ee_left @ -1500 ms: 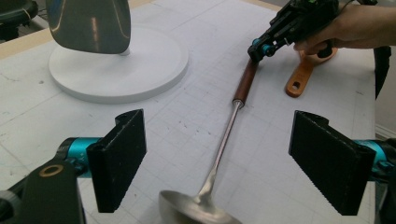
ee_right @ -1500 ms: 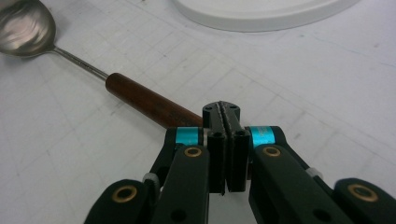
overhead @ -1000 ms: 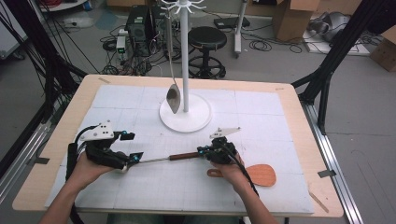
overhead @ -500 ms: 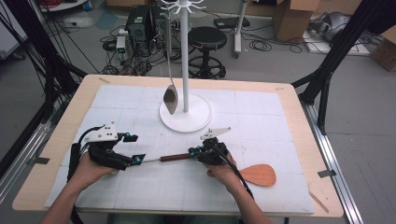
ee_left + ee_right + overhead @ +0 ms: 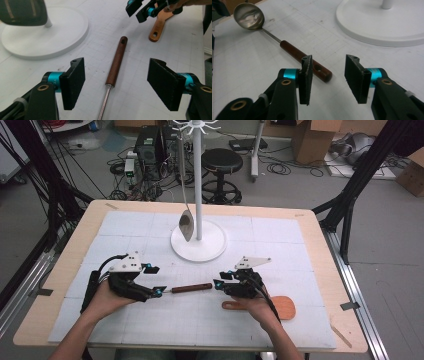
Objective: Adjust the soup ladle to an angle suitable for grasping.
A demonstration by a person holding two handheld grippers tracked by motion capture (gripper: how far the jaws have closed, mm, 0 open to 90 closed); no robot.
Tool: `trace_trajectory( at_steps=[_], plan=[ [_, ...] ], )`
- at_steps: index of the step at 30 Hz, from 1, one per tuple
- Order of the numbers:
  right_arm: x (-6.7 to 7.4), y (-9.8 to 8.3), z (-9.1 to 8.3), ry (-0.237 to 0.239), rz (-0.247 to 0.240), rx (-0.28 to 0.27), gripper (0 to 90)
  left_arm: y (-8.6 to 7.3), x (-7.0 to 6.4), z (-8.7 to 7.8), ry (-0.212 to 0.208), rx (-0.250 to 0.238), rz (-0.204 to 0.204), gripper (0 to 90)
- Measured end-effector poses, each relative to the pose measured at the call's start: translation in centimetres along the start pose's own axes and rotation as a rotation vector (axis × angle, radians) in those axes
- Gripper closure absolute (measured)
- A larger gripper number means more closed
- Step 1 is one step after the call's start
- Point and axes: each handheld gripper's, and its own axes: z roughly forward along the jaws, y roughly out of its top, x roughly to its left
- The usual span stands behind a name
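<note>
A ladle with a brown wooden handle (image 5: 192,288) lies flat on the white mat between my two grippers. My left gripper (image 5: 156,280) is open and its jaws have just been closing. In the left gripper view the handle (image 5: 116,62) and steel shaft lie on the mat between them, untouched by either pad. My right gripper (image 5: 220,280) is open at the handle's holed end (image 5: 319,70), and its jaws have just been opening, the pads free of the wood. The ladle's bowl (image 5: 249,18) rests on the mat farther off.
A white hook stand rises from a round base (image 5: 198,245) at the mat's middle back, with a metal spoon (image 5: 186,225) hanging from it. A wooden spatula (image 5: 282,307) lies under my right hand. The table's wooden rim (image 5: 320,245) frames the mat.
My right gripper was shut on the ladle's handle end and now stands open just off it. The ladle has slid a little to the left. My left gripper's jaws have narrowed slightly.
</note>
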Motion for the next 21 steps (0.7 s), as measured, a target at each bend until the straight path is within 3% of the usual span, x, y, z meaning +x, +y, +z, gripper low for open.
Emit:
trace_trajectory(
  at_steps=[10,21],
  plan=[
    [-1.3,-1.3,-3.0,-0.038,0.011,-0.028,43.3,1.5,0.1,3.9,-0.003,0.091,0.052,35.9],
    [-1.7,-1.9,-3.8,-0.053,-0.007,-0.042,36.1,0.6,0.6,7.3,-0.031,0.233,0.064,45.9]
  ],
)
